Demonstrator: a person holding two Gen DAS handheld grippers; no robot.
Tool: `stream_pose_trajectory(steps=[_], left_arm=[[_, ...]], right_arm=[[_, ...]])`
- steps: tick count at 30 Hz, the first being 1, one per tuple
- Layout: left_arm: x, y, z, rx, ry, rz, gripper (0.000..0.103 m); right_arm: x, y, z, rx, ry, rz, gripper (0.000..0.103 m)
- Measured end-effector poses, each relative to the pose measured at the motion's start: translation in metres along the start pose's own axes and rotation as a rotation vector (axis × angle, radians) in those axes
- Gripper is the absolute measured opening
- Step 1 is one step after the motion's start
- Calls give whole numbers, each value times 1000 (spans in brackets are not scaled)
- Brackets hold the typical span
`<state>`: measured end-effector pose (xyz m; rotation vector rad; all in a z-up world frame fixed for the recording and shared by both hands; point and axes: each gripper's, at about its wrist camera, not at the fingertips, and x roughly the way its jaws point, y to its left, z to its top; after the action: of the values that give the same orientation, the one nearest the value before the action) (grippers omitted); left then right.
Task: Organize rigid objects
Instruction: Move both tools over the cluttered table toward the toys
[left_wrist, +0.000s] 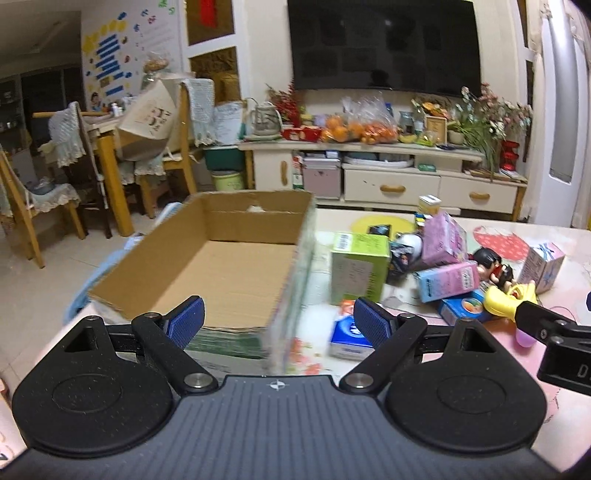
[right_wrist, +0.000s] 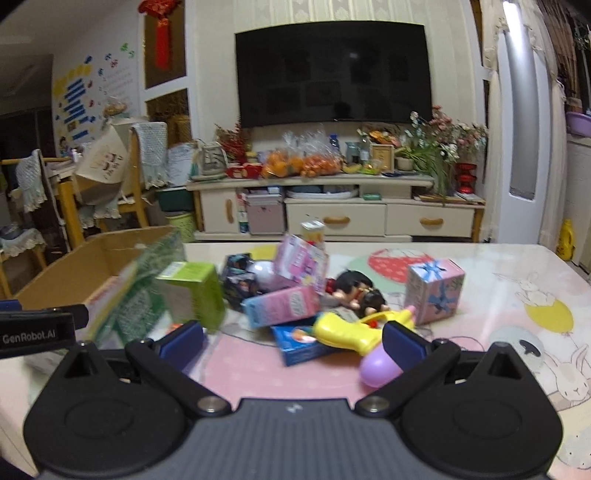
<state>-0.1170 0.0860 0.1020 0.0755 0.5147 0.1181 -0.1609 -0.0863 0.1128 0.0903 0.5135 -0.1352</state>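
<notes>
An open cardboard box (left_wrist: 229, 266) stands at the table's left; its inside looks empty. It also shows in the right wrist view (right_wrist: 85, 273). To its right lies a pile of rigid items: a green carton (left_wrist: 358, 269), pink cartons (left_wrist: 443, 243), a doll figure (left_wrist: 491, 264), a yellow toy gun (right_wrist: 354, 330), a blue box (right_wrist: 299, 343), a gift-print box (right_wrist: 434, 290). My left gripper (left_wrist: 279, 323) is open and empty, above the box's near right corner. My right gripper (right_wrist: 291, 341) is open and empty, just short of the blue box and toy gun.
The table (right_wrist: 498, 295) has a cartoon-print cover. A small blue and white box (left_wrist: 345, 338) lies near the cardboard box. A TV cabinet (right_wrist: 332, 206) stands behind the table and wooden chairs (left_wrist: 88, 162) to the left.
</notes>
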Motion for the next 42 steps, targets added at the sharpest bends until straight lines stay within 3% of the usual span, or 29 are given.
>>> stream_pose_trajectory(steps=[7, 23, 34, 42], left_arm=[[-10, 9, 0, -19, -29, 28, 103], [-13, -15, -18, -52, -109, 64, 103], [-14, -19, -20, -49, -124, 48, 103], [-12, -17, -22, -46, -106, -4, 103]], right_arm=[[-14, 27, 7, -30, -17, 41, 102], [-48, 57, 16, -50, -82, 105, 102], [-54, 53, 12, -46, -106, 100, 102], [-52, 39, -1, -29, -132, 133, 102]])
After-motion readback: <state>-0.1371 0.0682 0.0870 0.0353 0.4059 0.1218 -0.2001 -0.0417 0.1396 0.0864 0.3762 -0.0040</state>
